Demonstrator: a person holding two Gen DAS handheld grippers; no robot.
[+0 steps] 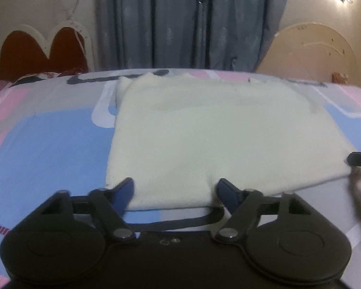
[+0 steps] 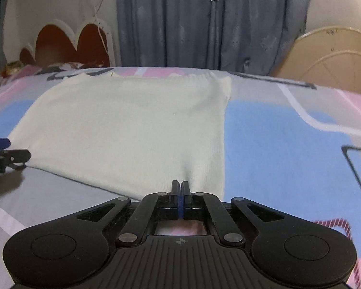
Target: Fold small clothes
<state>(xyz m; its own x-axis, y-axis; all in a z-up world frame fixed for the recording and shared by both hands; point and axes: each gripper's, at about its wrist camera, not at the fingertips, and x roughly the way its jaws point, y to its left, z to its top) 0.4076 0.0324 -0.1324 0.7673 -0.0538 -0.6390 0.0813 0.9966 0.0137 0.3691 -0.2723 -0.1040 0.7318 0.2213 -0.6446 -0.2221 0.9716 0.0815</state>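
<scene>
My right claw [image 2: 181, 187] is pinched on the near hem of the cream top [image 2: 132, 120] lying flat on the bed [image 2: 288, 144]; my left claw [image 1: 174, 192] gapes astride that hem. Next: clamp, lift, fold away

garment [image 2: 132, 125] on bed [image 2: 288, 139], curtain [image 2: 204, 19] behind

Left hand-held gripper [image 1: 175, 187] spread; right hand-held gripper [image 2: 181, 185] pinched closed.

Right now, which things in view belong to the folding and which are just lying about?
In the job: cream knit garment; left tool, open over its near hem; right tool, shut on the hem.

Lying about: patterned bedsheet; grey curtain; scalloped headboard; cream arched board.
</scene>
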